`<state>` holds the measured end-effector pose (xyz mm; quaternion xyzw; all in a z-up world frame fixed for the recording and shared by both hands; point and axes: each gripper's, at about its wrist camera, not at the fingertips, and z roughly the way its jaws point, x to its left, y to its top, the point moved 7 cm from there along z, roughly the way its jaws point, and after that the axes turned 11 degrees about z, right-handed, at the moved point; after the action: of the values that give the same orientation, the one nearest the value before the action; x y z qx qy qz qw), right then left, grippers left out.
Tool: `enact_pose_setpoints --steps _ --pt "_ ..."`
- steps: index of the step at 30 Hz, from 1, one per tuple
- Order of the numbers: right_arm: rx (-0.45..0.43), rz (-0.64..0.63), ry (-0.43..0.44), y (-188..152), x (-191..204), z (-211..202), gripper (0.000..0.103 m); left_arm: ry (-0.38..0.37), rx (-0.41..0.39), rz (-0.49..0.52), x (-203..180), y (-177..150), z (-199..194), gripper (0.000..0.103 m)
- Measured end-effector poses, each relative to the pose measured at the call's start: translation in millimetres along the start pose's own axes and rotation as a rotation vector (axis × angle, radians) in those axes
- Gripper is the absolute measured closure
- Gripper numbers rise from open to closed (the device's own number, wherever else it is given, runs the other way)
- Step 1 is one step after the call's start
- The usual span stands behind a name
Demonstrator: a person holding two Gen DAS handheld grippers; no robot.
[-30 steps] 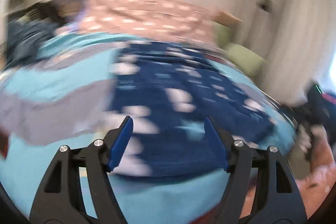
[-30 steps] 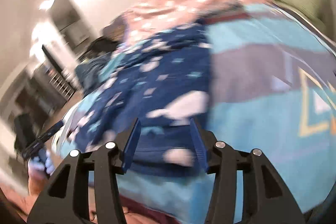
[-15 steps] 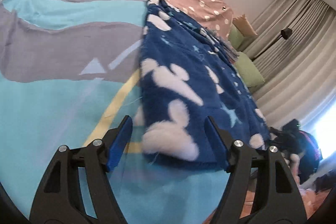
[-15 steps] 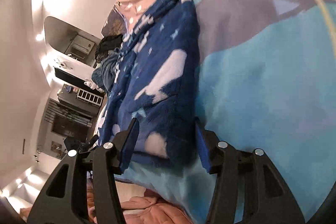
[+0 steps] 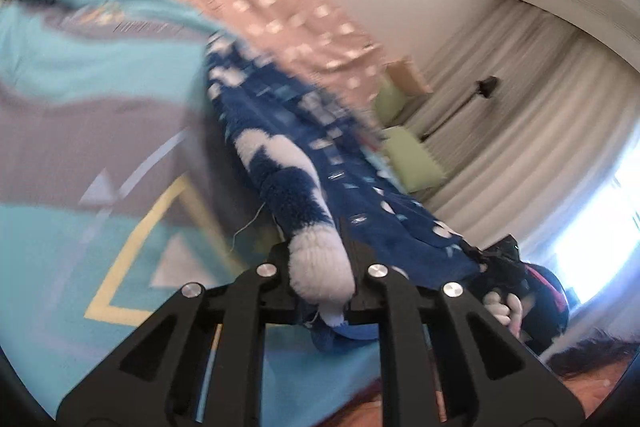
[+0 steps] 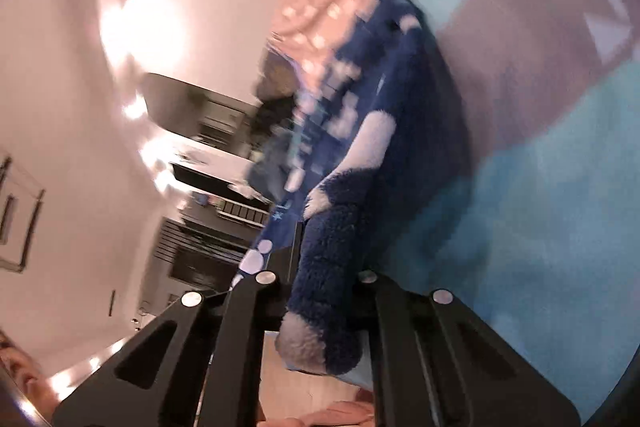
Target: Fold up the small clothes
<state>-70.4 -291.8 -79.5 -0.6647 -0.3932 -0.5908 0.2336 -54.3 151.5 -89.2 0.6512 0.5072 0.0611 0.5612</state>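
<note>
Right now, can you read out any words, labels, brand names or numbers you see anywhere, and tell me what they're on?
None can be read in either view.
Blue fleece garment: only white cloud shapes and small pale marks, no lettering.
Turquoise bedspread: triangles and lines, plus a small dark patch too blurred to read.
Pink dotted cover: dots only.
Shelves by the wall: too blurred to tell.

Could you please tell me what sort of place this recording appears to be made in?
Most likely a bedroom: the garment lies on a bed's blue cover, with green pillows at the far end and long curtains beside a bright window.
</note>
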Motion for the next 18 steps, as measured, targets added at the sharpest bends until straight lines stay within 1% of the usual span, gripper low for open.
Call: enact_pose_setpoints --steps 2,5,9,12,15,16,18 --pt "-0.026 -0.042 0.026 0 22 -15 0.094 -0.018 -0.027 0.058 -27 13 -9 0.091" --pt "-0.065 -0.091 0.064 -4 48 -42 0.094 -0.061 -0.072 0.108 -63 29 -25 0.091" --pt "-0.124 -0.18 0.074 -20 81 -83 0.094 -0.088 -0.133 0.215 -119 39 -60 0.09" --pt "-0.192 -0.274 0.062 -26 105 -107 0.094 -0.092 -0.187 0.293 -147 49 -76 0.09" --pt "-0.243 -0.341 0.033 -22 112 -114 0.093 -0.054 -0.214 0.353 -154 57 -74 0.09" --pt "-0.26 -0.344 0.02 -17 108 -112 0.093 -0.046 -0.216 0.35 -151 58 -72 0.089" --pt "-0.271 -0.321 0.02 -8 99 -105 0.093 -0.035 -0.214 0.309 -140 63 -63 0.089"
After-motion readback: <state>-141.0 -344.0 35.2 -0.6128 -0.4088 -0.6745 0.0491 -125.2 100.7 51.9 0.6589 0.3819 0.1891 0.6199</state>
